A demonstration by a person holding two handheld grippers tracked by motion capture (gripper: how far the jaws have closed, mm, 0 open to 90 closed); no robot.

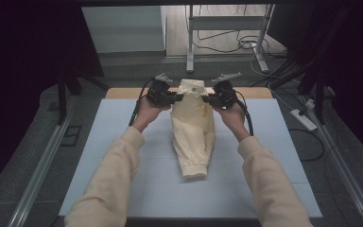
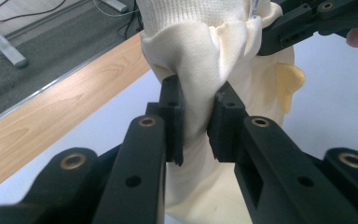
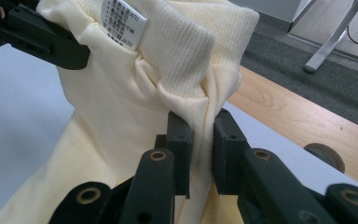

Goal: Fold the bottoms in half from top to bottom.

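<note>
We see a cream sweatshirt (image 1: 193,127) held up over the pale blue mat (image 1: 274,156), its ribbed hem with the white care label (image 3: 123,23) at the top by the far edge and its long axis running toward us, a cuffed end resting on the mat nearest us. Our left gripper (image 1: 178,98) is clamped on bunched fabric just under the hem on one side. Our right gripper (image 1: 207,99) pinches the other side, both sets of jaws nearly together on cloth.

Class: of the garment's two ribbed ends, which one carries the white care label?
The raised ribbed band pinched between the left gripper and right gripper carries the care label; the ribbed cuff resting on the table has none.
</note>
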